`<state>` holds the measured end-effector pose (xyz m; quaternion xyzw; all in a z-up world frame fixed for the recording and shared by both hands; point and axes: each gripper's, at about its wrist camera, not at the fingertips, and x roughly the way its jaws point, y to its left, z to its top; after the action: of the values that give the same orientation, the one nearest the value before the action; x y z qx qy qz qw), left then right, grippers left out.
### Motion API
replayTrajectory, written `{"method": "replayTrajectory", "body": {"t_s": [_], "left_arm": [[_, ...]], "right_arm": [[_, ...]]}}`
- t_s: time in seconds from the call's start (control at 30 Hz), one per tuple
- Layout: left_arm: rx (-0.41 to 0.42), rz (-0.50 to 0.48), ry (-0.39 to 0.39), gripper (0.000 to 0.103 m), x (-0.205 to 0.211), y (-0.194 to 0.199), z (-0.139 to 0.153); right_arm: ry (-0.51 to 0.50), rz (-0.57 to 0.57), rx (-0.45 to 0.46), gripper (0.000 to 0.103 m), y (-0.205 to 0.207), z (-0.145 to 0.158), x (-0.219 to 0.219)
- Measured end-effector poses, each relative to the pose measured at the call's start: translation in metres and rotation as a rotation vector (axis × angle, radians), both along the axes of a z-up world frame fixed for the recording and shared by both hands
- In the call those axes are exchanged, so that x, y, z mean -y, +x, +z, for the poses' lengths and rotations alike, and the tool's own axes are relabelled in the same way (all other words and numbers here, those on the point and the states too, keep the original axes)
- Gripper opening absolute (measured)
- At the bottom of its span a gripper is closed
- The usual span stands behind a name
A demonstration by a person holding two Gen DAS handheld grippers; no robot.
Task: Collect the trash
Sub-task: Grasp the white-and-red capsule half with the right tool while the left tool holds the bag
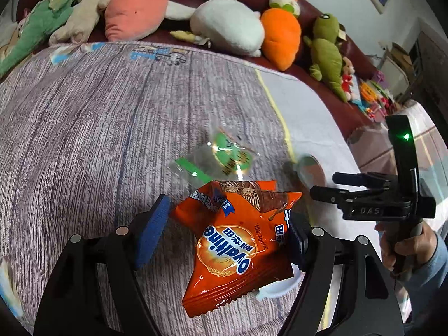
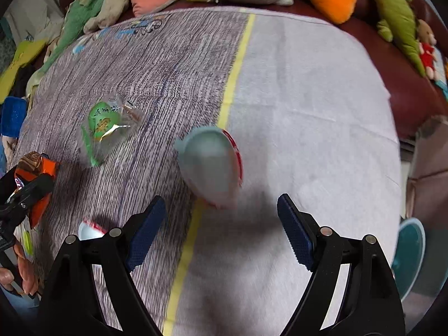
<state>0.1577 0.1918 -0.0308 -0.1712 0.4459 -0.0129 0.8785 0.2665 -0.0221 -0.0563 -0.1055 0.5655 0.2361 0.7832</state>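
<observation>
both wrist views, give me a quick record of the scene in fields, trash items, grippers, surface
surface: table under a cloth, part grey woodgrain, part pale, with a yellow stripe
left gripper: open, fingers either side of the orange Ovaltine wrapper; grip unclear
right gripper: open, nothing held, above the cloth
nearest to right gripper: pale cup-like piece, blurred
other trash: clear wrapper with green print; small white and red piece
background: plush toys on a dark red sofa

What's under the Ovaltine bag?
A white plastic piece pokes out beneath the Ovaltine bag near its lower right corner; the rest is covered. Elsewhere only tablecloth shows.
</observation>
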Motion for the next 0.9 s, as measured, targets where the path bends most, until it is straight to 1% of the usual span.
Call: {"method": "replayTrajectory", "body": {"t_s": [0.13, 0.17, 0.2, 0.23, 0.3, 0.43, 0.6, 0.9], "left_arm": [[-0.013, -0.002, 0.003, 0.075, 0.001, 0.005, -0.003], [-0.017, -0.003, 0.005, 0.075, 0.002, 0.006, -0.004], [-0.02, -0.005, 0.007, 0.075, 0.003, 0.007, -0.005], [-0.022, -0.006, 0.007, 0.075, 0.004, 0.007, -0.005], [-0.025, -0.008, 0.009, 0.075, 0.007, 0.007, -0.005], [-0.021, -0.02, 0.016, 0.075, 0.016, 0.007, -0.001], [-0.012, -0.064, 0.038, 0.075, 0.04, 0.006, 0.009], [0.002, -0.159, 0.077, 0.075, 0.101, 0.006, 0.02]], "right_arm": [[-0.007, 0.03, 0.007, 0.077, 0.008, -0.01, -0.014], [-0.01, 0.041, 0.013, 0.068, 0.01, -0.013, -0.017], [-0.012, 0.047, 0.011, 0.056, 0.011, -0.015, -0.019], [-0.015, 0.054, 0.003, 0.051, 0.012, -0.019, -0.021], [-0.012, 0.06, 0.022, 0.051, 0.012, -0.019, -0.02], [0.002, 0.043, 0.025, 0.05, 0.007, -0.012, -0.011], [0.032, 0.007, 0.037, 0.05, -0.004, 0.003, 0.01], [0.083, -0.098, 0.06, 0.05, -0.029, 0.026, 0.076]]}}
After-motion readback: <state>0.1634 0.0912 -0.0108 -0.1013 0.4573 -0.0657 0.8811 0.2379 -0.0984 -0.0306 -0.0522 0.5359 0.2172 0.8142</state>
